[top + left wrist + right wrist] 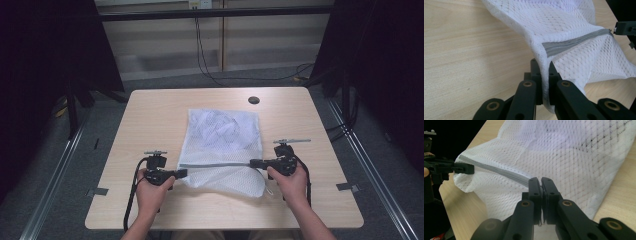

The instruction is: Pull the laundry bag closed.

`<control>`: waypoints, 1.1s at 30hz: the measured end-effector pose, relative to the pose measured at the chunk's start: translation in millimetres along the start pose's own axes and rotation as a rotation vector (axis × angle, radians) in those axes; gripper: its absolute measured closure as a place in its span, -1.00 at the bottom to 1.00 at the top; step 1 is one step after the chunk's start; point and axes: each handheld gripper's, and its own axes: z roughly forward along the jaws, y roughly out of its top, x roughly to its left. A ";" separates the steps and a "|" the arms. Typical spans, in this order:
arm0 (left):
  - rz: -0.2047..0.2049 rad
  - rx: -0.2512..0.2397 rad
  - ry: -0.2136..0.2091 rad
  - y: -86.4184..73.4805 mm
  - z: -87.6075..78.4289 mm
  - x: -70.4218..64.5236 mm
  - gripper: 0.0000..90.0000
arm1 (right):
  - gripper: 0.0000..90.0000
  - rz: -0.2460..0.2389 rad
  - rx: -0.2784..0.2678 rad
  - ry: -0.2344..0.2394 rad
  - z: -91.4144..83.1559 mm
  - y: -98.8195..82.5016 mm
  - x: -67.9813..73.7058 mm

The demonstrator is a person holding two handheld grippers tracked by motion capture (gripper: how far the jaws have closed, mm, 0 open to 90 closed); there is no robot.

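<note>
Both tongs pinch the mesh bag's (225,145) grey zipper (215,164) ends

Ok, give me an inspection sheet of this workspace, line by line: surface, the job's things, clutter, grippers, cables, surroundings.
Surface: light wooden table, with a dark round grommet near the far edge.
Job's things: white mesh bag lying mid-table, something pale and crumpled inside; its grey zipper runs across between the two grippers.
Clutter: nothing seen.
Grippers: left hand-held gripper shut on the mesh bag at the zipper's end; right hand-held gripper shut at the zipper's other end, and what it pinches is too small to tell.
Cables: a black cable trails from the left gripper; another hangs down the far wall.
Surroundings: grey floor, dark curtains on both sides, metal rails beside the table.
</note>
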 end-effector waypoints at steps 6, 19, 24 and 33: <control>0.009 0.006 0.005 -0.1 0.6 -0.1 0.98 | 0.93 0.006 -0.009 -0.002 -2.9 0.3 -2.8; 0.009 0.012 0.009 0.4 0.3 0.8 0.98 | 0.93 0.003 -0.019 -0.024 -6.3 -0.7 -4.0; 0.004 0.009 0.009 1.0 -0.1 2.0 0.98 | 0.93 0.023 -0.025 -0.036 -10.2 -1.1 -7.9; -0.008 0.016 0.014 0.1 1.4 0.6 0.98 | 0.93 0.013 -0.028 -0.048 -11.7 -1.4 -8.6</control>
